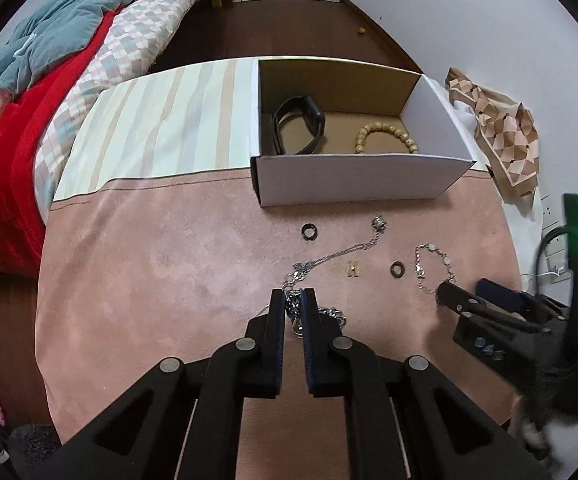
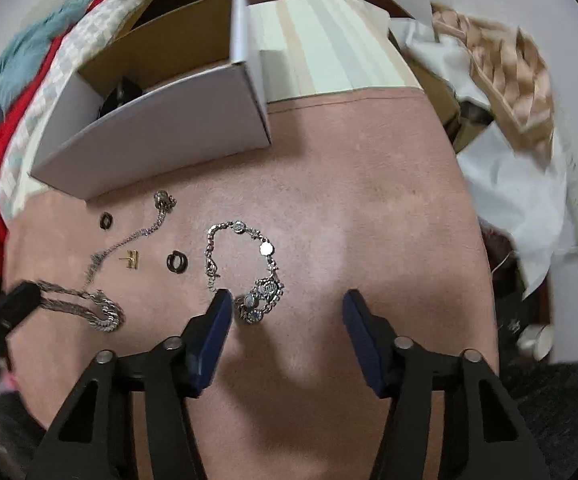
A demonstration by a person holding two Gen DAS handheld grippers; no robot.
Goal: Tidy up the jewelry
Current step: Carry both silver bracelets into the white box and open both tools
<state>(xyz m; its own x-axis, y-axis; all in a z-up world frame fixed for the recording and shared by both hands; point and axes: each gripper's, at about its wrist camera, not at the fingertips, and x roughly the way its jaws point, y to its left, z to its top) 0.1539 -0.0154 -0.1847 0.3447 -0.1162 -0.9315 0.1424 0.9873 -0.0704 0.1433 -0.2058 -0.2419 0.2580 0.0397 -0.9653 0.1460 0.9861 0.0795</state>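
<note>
My left gripper (image 1: 293,298) is shut on a silver chain necklace (image 1: 329,258), which trails over the pink cloth to a pendant near the white box (image 1: 361,184). In the right wrist view my right gripper (image 2: 287,298) stands open over a silver disc bracelet (image 2: 265,248); the bracelet's bunched end lies between the fingers, close to the left one, with no pad pressing on it. On the cloth lie two black rings (image 1: 310,232) (image 1: 397,269) and a small gold piece (image 1: 353,269). Inside the box are a black strap (image 1: 297,124) and a wooden bead bracelet (image 1: 385,136).
A striped cloth (image 1: 161,128) covers the table's far half beside the box. A bed with red and teal covers (image 1: 29,80) lies to the left. A patterned scarf (image 1: 501,132) and white fabric (image 2: 509,184) sit past the table's right edge.
</note>
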